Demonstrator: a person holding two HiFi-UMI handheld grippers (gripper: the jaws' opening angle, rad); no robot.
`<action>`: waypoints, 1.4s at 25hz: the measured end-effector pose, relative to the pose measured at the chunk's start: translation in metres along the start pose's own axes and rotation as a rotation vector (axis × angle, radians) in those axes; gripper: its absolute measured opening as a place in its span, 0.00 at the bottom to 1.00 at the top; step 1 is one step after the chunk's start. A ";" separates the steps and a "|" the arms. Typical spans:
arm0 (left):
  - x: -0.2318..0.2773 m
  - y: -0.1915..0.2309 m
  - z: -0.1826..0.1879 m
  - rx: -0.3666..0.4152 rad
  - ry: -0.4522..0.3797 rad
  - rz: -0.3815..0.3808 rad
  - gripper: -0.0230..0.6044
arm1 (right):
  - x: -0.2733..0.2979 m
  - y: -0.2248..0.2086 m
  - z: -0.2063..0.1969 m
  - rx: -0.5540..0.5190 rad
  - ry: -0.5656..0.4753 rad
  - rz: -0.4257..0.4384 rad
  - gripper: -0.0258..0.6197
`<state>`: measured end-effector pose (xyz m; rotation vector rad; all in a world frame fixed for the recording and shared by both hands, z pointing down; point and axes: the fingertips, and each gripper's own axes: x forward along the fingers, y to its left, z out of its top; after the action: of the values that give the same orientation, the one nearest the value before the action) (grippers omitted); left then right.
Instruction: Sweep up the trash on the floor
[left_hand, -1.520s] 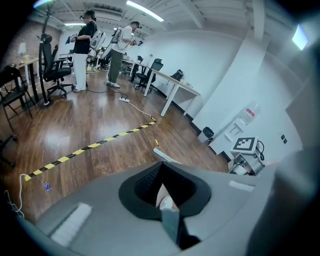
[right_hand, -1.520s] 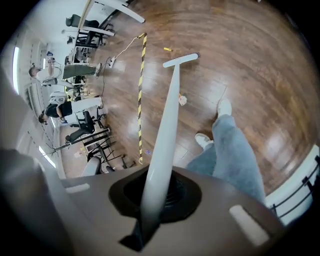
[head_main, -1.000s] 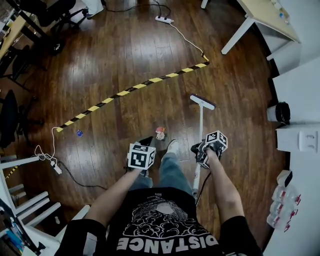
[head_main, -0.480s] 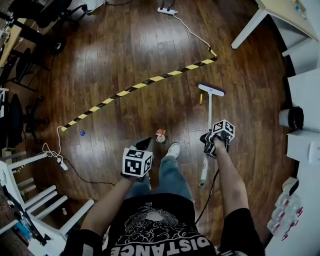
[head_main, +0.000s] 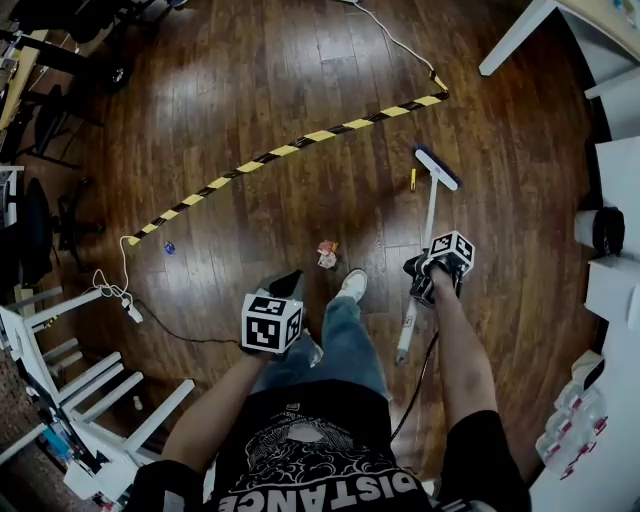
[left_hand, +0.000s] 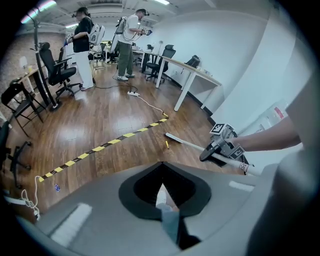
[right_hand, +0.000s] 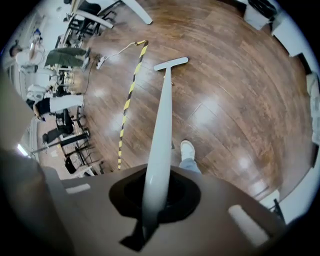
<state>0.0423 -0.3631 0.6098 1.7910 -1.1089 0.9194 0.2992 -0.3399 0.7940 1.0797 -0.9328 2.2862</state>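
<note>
Head view with both gripper views. The right gripper (head_main: 424, 286) is clamped on the pale handle of the broom (head_main: 428, 225), and the right gripper view shows the handle passing straight through its jaws. The broom head (head_main: 436, 169) rests on the wooden floor (head_main: 250, 90) ahead and to the right. The left gripper (head_main: 282, 292) hangs low by the person's leg. Its jaws are drawn narrow with nothing between them, and only a sliver of shoe and trouser leg shows beyond. Trash lies in three places: a crumpled scrap (head_main: 327, 254) just ahead of the white shoe (head_main: 350, 285), a small yellow piece (head_main: 412, 179) just beside the broom head, and a blue fleck (head_main: 169, 247) well off to the left near the hazard tape (head_main: 290, 150). The step in hand appears to be a gathering stroke. It would go best with the head kept flat on the boards and drawn in short pulls, carrying the yellow piece toward the crumpled scrap so that one pile forms. Open floor lies ahead and to the left as far as the tape. The right is bounded by white cabinets (head_main: 620, 190) and a table leg (head_main: 515, 38). A power strip (head_main: 133, 312) on its cable and a white frame (head_main: 150, 415) close the lower left, where bristles could snag.
</note>
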 end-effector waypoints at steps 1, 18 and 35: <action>0.001 -0.002 -0.002 0.001 0.004 -0.002 0.04 | 0.003 -0.005 -0.006 -0.029 0.018 -0.028 0.04; -0.012 0.008 -0.039 -0.013 -0.001 -0.020 0.04 | 0.030 -0.055 -0.108 -0.216 0.272 -0.245 0.04; -0.069 0.092 -0.116 -0.035 -0.064 -0.057 0.04 | 0.093 -0.038 -0.248 -0.243 0.331 -0.268 0.04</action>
<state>-0.0853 -0.2611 0.6190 1.8250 -1.1013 0.8091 0.1443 -0.1231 0.7668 0.6542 -0.8462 1.9902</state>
